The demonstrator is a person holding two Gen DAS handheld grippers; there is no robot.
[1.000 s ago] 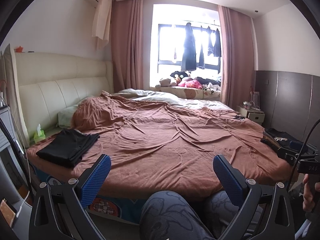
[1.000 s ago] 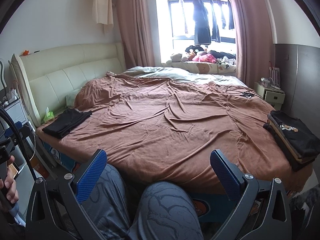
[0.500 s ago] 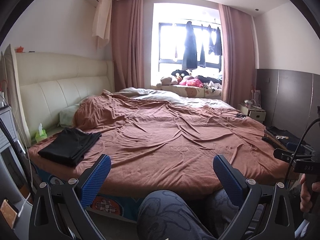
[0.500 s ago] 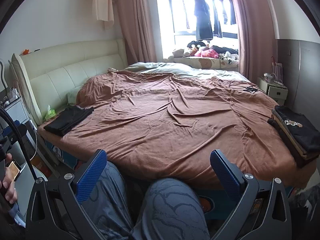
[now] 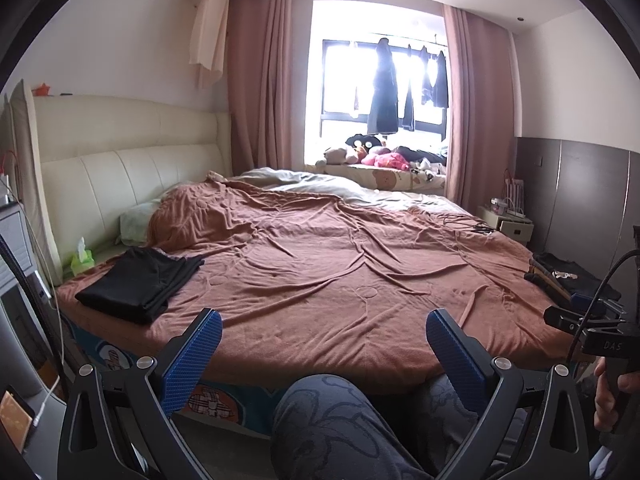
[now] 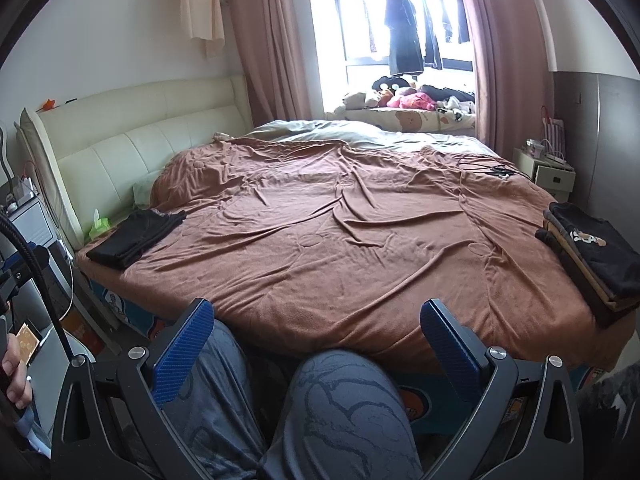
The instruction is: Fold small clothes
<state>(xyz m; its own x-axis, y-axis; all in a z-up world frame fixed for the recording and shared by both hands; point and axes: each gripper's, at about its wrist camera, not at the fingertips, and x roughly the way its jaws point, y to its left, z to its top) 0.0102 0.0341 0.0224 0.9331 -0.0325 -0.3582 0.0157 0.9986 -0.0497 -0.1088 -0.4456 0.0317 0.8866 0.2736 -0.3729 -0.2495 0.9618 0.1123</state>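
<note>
From your left wrist camera, your left gripper hangs spread wide and empty above your knee, short of the bed. A folded black garment lies at the bed's near-left corner, beside a green tissue pack.

From your right wrist camera, your right gripper is likewise agape, holding nothing. A stack of folded clothes sits on the bed's right edge; cables lie farther back.
</note>
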